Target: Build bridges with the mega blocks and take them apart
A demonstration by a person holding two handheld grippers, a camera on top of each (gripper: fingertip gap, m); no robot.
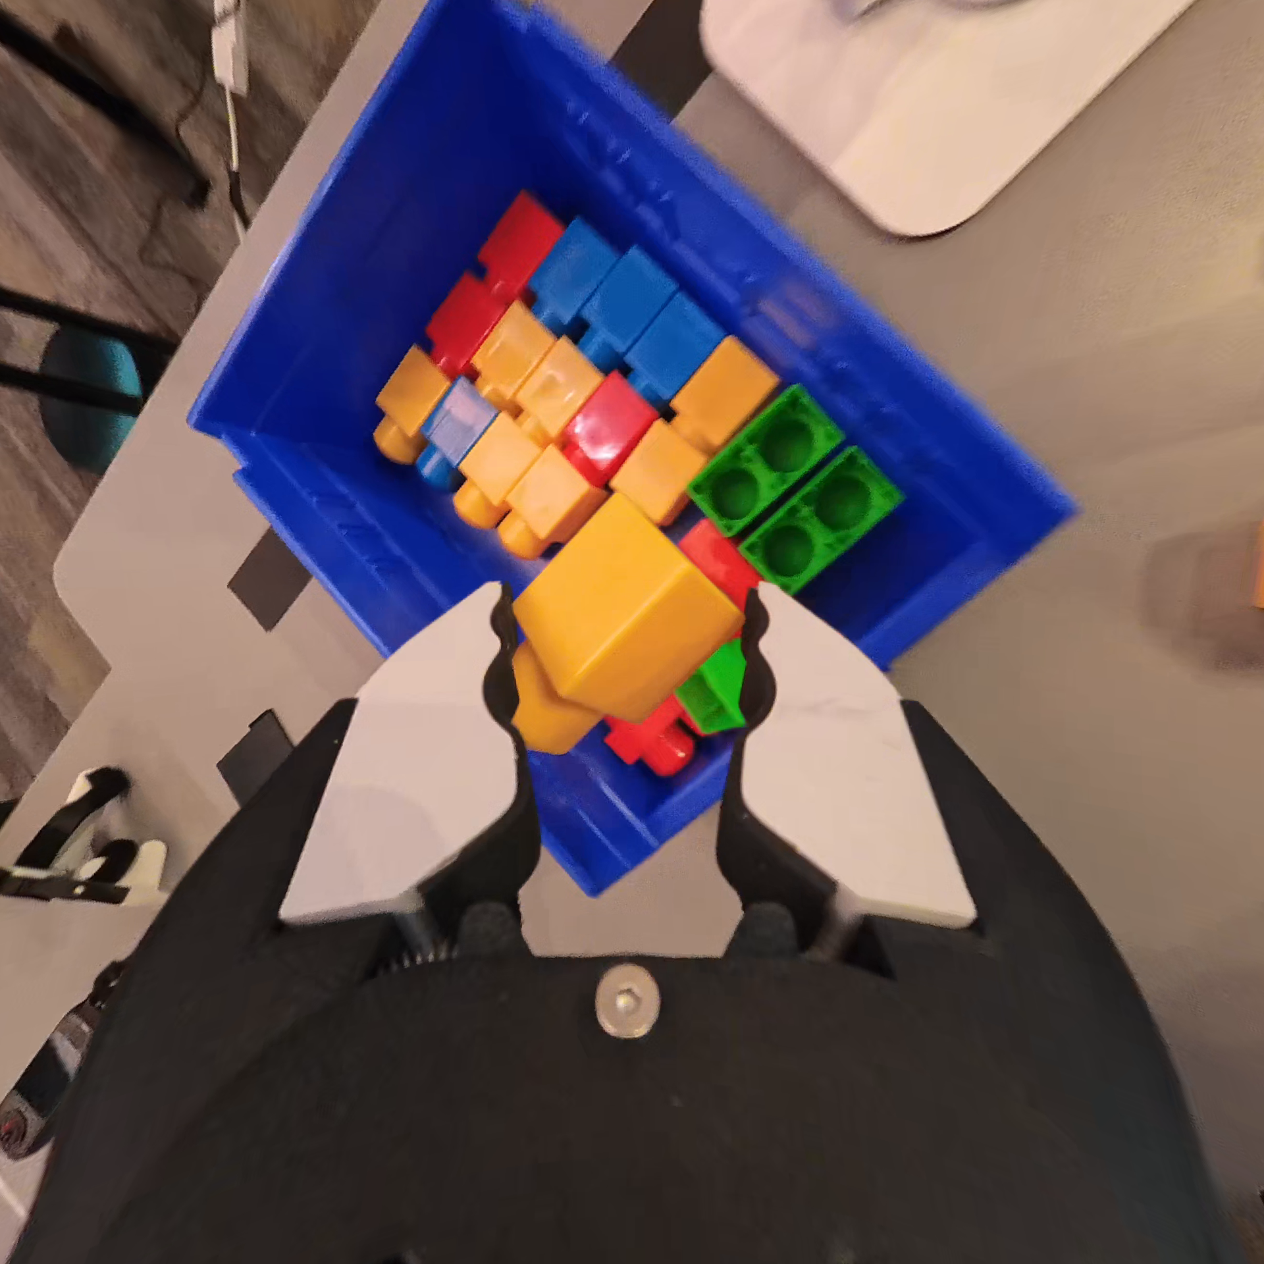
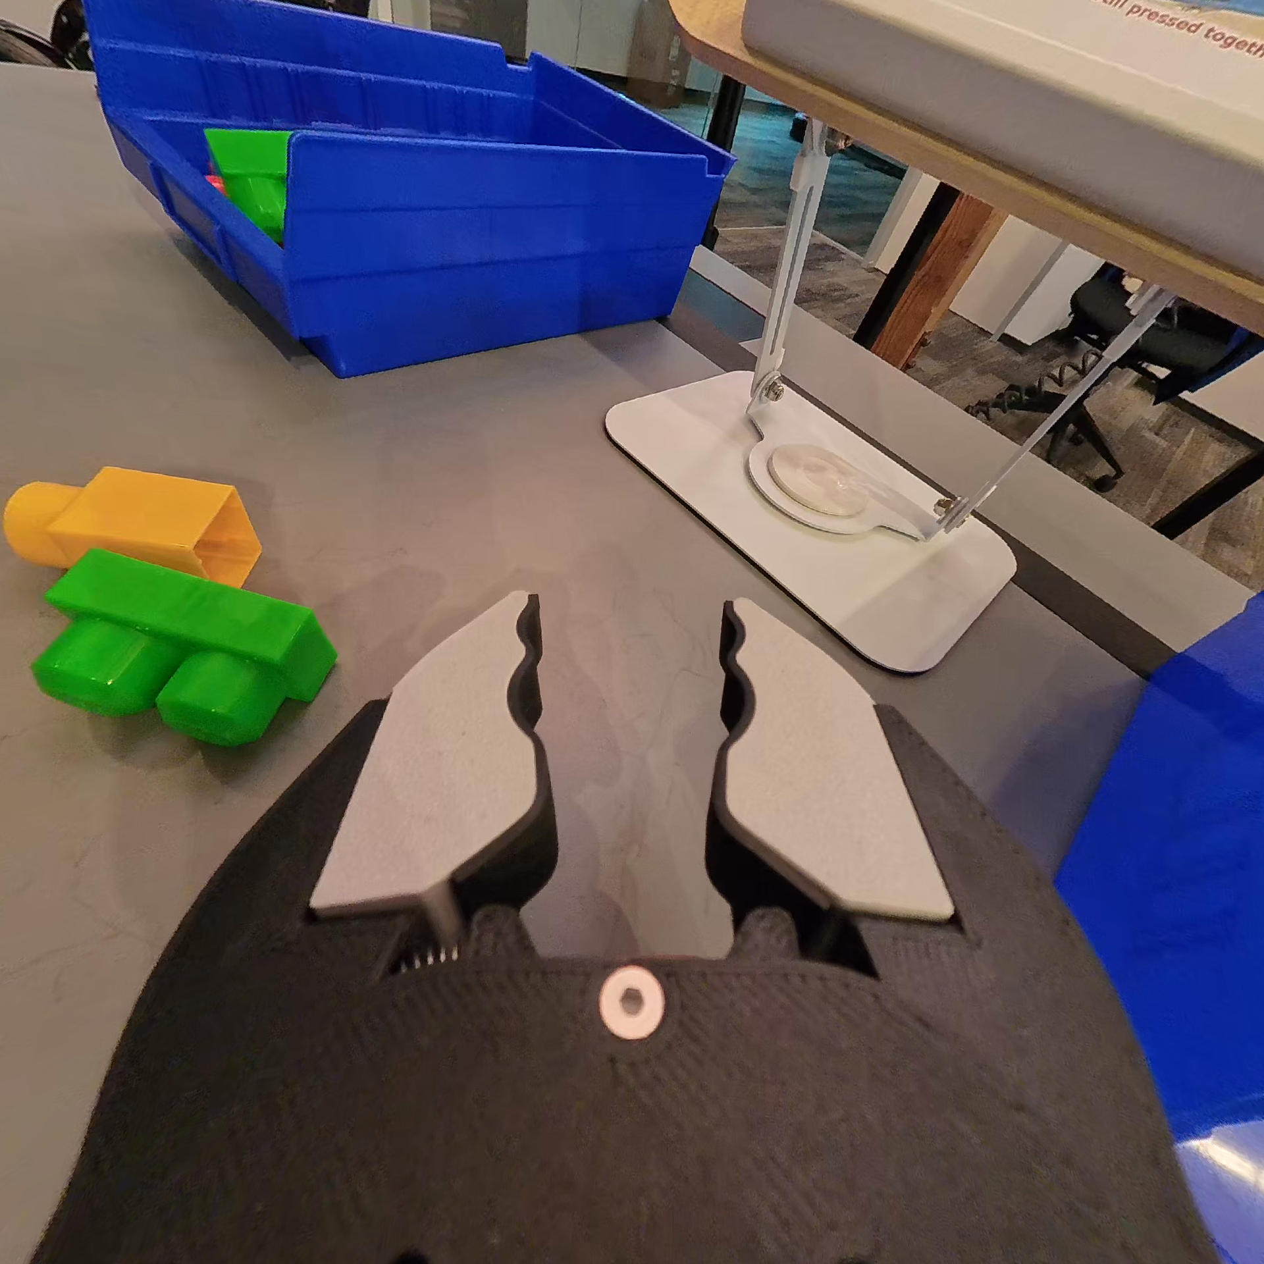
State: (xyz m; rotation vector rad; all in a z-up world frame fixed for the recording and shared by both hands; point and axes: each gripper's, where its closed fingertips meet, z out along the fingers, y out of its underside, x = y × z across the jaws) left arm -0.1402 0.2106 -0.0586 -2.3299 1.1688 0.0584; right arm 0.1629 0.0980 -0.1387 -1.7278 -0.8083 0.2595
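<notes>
Orange block (image 1: 619,609) hides red block (image 1: 646,742) partly.

Black printed tool (image 1: 626,656) bodies, pale grey fingers (image 2: 465,725) with wavy black pads, one silver screw (image 2: 630,1003) each.

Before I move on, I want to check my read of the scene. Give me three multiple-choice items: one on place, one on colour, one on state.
1. Where does the loose green block lie?
A. in the bin
B. on the table
C. on the white stand base

2. What colour is the block between the left gripper's fingers?
A. blue
B. white
C. yellow

3. The right gripper is:
A. open and empty
B. shut on a red block
C. shut on a blue block

Answers:
1 B: the green block rests on the grey table.
2 C: a yellow block sits in the left gripper, above the bin.
3 A: only bare table shows between the right gripper fingers.
</notes>
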